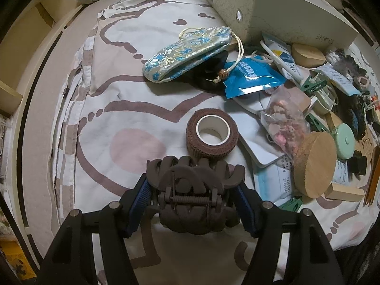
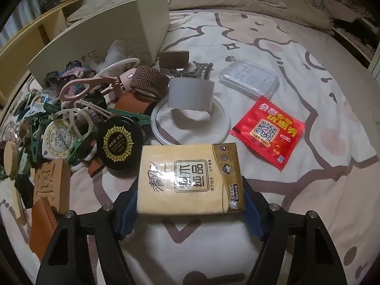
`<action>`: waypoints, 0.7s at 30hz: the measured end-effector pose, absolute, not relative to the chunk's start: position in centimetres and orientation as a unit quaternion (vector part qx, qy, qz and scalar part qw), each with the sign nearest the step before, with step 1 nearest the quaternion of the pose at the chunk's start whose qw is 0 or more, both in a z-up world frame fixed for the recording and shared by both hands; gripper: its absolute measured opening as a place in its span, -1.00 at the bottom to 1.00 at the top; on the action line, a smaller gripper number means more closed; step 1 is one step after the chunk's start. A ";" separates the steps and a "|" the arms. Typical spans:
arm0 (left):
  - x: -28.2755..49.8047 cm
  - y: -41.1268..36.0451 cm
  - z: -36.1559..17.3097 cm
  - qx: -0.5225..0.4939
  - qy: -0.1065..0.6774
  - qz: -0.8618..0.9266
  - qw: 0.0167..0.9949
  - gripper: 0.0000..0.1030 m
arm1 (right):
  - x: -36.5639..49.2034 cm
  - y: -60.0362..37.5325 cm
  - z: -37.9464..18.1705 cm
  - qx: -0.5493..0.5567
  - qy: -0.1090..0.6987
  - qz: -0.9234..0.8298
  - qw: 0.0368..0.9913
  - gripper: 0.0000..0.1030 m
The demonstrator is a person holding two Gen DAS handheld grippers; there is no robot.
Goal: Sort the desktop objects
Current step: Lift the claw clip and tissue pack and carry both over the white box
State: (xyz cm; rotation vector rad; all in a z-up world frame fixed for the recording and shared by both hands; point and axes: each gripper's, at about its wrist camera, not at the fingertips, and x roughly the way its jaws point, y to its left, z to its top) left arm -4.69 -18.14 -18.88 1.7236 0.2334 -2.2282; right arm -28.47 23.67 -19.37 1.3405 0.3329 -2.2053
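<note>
Item one: brown hair claw clip (image 1: 193, 194), clamped between the blue pads of the left gripper (image 1: 193, 204). Its long axis runs across from pad to pad; the spring hinge faces the camera and the curved teeth point away, toward the bedsheet (image 1: 133, 99). Just beyond the teeth stands a roll of brown bandage tape (image 1: 212, 135), hole upward, near the clip; whether they touch cannot be told.

Item two: yellow tissue pack (image 2: 190, 178), between the pads of the right gripper (image 2: 191, 204), which press on its two long sides. Its long axis points away from the gripper, printed face upward, and it appears to lie flat on the sheet.

Surroundings, left view: a blue-and-gold drawstring pouch (image 1: 187, 52) lies farther off, a blue sachet (image 1: 254, 76) beside it, a cork disc (image 1: 314, 163) to the right, and a cream shoebox (image 1: 280, 11) behind the heap.

Surroundings, right view: a black round tin (image 2: 118, 146) sits just left of the pack's far corner. Ahead of the pack lies a white ring (image 2: 191, 123) with a grey tape roll (image 2: 191, 93) at its far edge. A red sachet (image 2: 268, 131) lies to the right, apart from the pack, and a clear plastic case (image 2: 248, 78) beyond it.
</note>
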 end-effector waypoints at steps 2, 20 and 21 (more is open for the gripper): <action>-4.5 -18.3 -18.8 0.600 0.083 -0.780 0.155 0.29 | -28.5 23.6 -19.3 0.498 0.121 -0.817 0.263 0.46; -3.6 -19.9 -16.4 0.557 0.121 -0.794 0.210 0.28 | -28.7 24.7 -16.7 0.459 0.080 -0.851 0.242 0.46; -3.5 -19.9 -16.2 0.555 0.124 -0.795 0.213 0.28 | -28.6 24.5 -16.4 0.454 0.081 -0.853 0.246 0.46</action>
